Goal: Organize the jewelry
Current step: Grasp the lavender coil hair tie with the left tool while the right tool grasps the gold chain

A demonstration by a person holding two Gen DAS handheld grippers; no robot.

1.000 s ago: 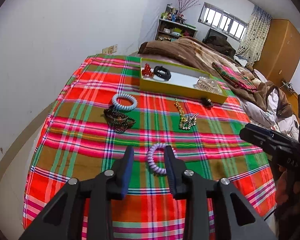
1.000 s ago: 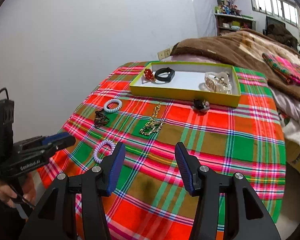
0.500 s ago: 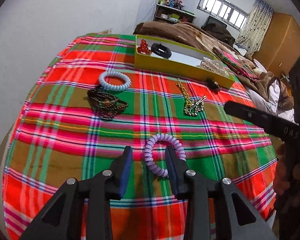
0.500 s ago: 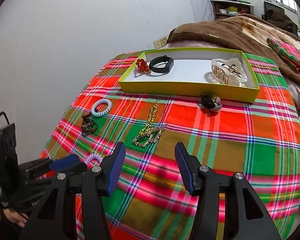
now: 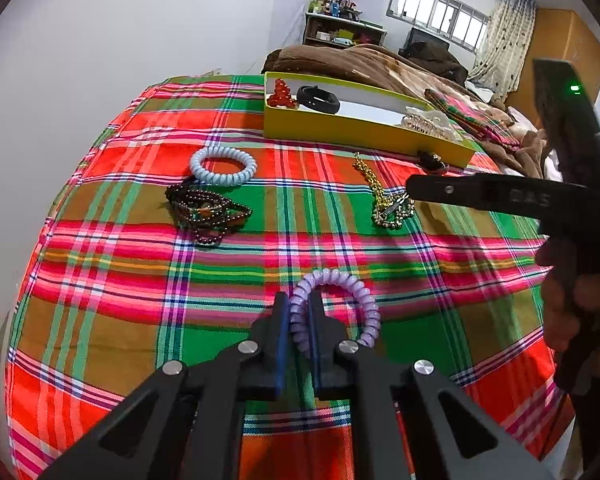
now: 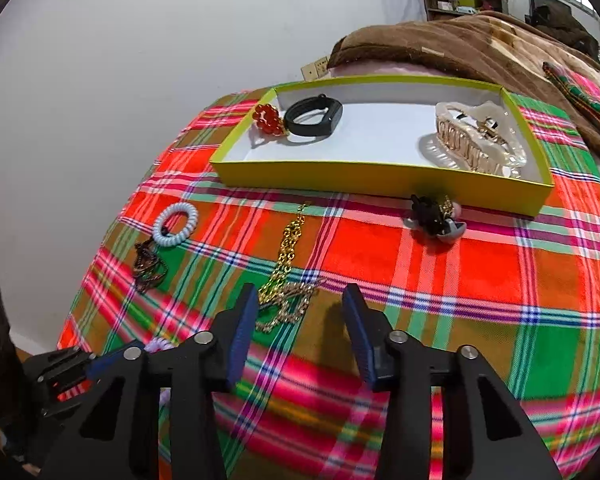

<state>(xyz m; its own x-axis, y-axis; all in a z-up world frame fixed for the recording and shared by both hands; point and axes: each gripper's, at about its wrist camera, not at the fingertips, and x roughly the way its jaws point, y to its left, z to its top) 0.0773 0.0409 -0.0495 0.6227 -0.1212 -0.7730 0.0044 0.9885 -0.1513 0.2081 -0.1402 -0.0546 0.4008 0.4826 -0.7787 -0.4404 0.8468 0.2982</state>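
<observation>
My left gripper (image 5: 299, 304) is shut on the near left side of a purple spiral hair tie (image 5: 364, 300) lying on the plaid cloth. My right gripper (image 6: 300, 300) is open and empty, low over a gold chain (image 6: 286, 276), which also shows in the left wrist view (image 5: 384, 196). A yellow-green box (image 6: 380, 178) at the back holds a red bead piece (image 6: 268, 118), a black band (image 6: 314, 116) and a clear hair claw (image 6: 476, 140). A pale blue spiral tie (image 5: 223, 166) and a dark bead bracelet (image 5: 208, 212) lie to the left.
A small black clip (image 6: 436, 218) lies just in front of the box. A brown blanket (image 6: 460, 44) is heaped behind the box. A white wall (image 5: 100, 40) runs along the left. The cloth's edge drops off at the left and front.
My left gripper moved forward and closed on the purple hair tie. My right gripper moved forward and lower, up to the gold chain, still open.
</observation>
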